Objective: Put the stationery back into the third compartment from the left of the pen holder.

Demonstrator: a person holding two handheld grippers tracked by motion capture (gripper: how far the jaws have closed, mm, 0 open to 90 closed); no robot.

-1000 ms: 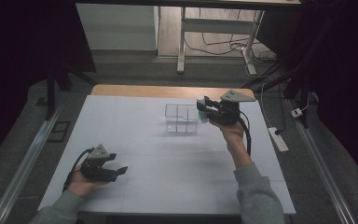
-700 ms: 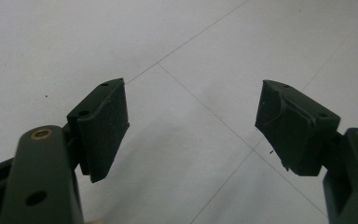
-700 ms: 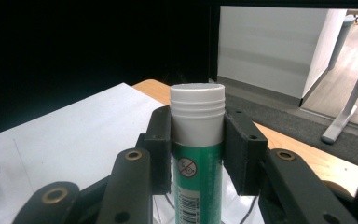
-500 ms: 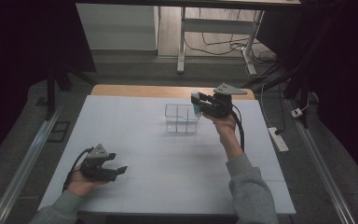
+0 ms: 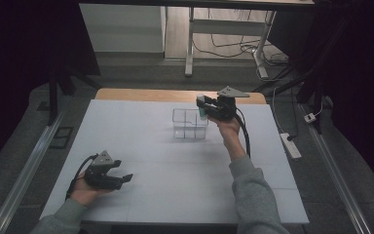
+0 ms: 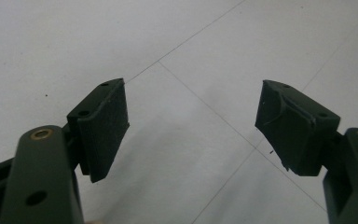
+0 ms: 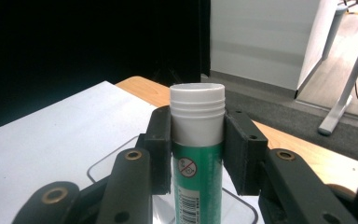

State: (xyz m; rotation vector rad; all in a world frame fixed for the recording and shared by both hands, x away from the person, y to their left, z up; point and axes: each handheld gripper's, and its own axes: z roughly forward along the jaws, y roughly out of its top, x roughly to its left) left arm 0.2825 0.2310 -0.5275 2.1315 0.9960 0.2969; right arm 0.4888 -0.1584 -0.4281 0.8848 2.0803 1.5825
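My right gripper (image 5: pixel 203 108) (image 7: pixel 197 140) is shut on a green tube with a white ribbed cap (image 7: pixel 197 135) (image 5: pixel 202 112), held upright. It hangs over the back right corner of a clear divided box (image 5: pixel 189 123) in the middle of the white table; the box's rim (image 7: pixel 114 161) lies just below the tube in the right gripper view. My left gripper (image 5: pixel 121 178) (image 6: pixel 193 128) rests near the table's front left, jaws wide apart with nothing but bare table between them.
The white table top (image 5: pixel 141 146) has a wooden strip (image 5: pixel 141 94) along its far edge. A power strip (image 5: pixel 290 145) lies on the floor at the right. Desk legs (image 5: pixel 189 48) and cables stand beyond the table.
My right gripper has carried the tube leftward and a little down, from beside the box to above its back right corner. The left gripper has stayed put.
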